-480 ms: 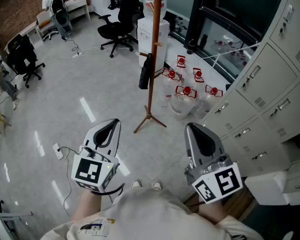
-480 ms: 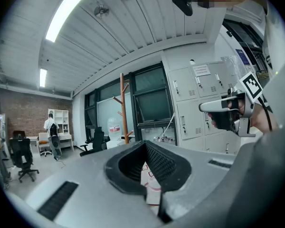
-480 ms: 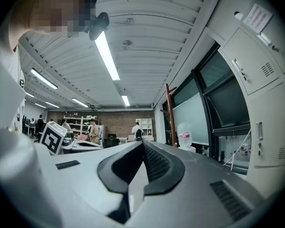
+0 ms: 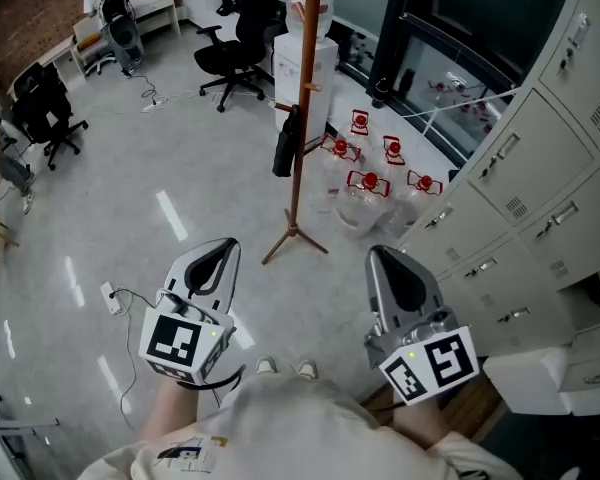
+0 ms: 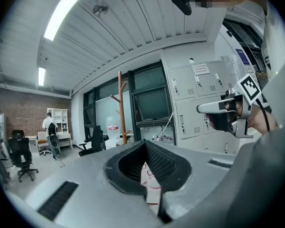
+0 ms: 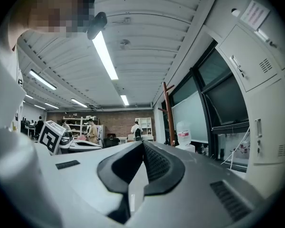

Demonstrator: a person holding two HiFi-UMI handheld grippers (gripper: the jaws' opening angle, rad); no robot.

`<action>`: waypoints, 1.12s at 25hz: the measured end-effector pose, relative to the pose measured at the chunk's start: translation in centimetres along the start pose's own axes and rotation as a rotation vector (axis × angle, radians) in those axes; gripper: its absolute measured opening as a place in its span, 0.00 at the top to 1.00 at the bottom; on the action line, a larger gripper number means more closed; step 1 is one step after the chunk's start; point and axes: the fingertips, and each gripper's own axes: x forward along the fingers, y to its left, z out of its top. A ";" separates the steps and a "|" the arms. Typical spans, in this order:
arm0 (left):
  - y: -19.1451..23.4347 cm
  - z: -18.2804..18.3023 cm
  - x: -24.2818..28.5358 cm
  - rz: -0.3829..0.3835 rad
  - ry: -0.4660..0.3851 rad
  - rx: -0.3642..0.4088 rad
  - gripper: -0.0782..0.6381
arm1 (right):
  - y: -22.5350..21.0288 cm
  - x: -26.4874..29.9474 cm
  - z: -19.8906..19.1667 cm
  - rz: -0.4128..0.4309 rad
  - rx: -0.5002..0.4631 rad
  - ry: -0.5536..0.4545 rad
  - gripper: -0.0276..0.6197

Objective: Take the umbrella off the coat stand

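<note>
A wooden coat stand (image 4: pixel 303 98) rises from the grey floor some way ahead of me, its feet (image 4: pixel 293 235) spread out. A black folded umbrella (image 4: pixel 286 143) hangs on the pole's left side, about halfway up. My left gripper (image 4: pixel 220 251) is held low at the left, shut and with nothing between its jaws. My right gripper (image 4: pixel 382 260) at the right is shut too and holds nothing. Both are well short of the stand. The pole also shows in the left gripper view as the coat stand (image 5: pixel 120 103), far beyond the gripper (image 5: pixel 145 144), and in the right gripper view as the coat stand (image 6: pixel 169 113), beyond the gripper (image 6: pixel 142 144).
Several clear water bottles (image 4: pixel 370 193) with red labels stand right of the stand's feet. A white water dispenser (image 4: pixel 305 63) is behind the pole. Black office chairs (image 4: pixel 235 43) stand further back. Grey lockers (image 4: pixel 540 168) line the right. A cable (image 4: pixel 120 303) lies on the floor at the left.
The head view has shifted slightly, so the stand and umbrella sit a little further left. Both grippers keep about the same place and stay shut.
</note>
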 end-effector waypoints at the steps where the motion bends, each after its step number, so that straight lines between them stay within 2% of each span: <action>1: -0.1 -0.1 0.1 0.005 0.002 0.004 0.88 | -0.2 0.0 -0.1 0.001 0.001 0.001 0.95; 4: -0.6 -0.2 0.7 0.009 -0.019 0.018 0.88 | -0.7 0.1 -0.5 0.008 0.004 0.008 0.95; 16: -2.4 -0.6 2.0 0.032 0.008 0.030 0.88 | -2.8 0.0 -1.9 0.059 0.015 0.032 0.95; 28: -5.5 0.3 2.4 0.060 -0.047 0.003 0.88 | -4.9 -2.0 -2.5 0.084 -0.008 0.040 0.95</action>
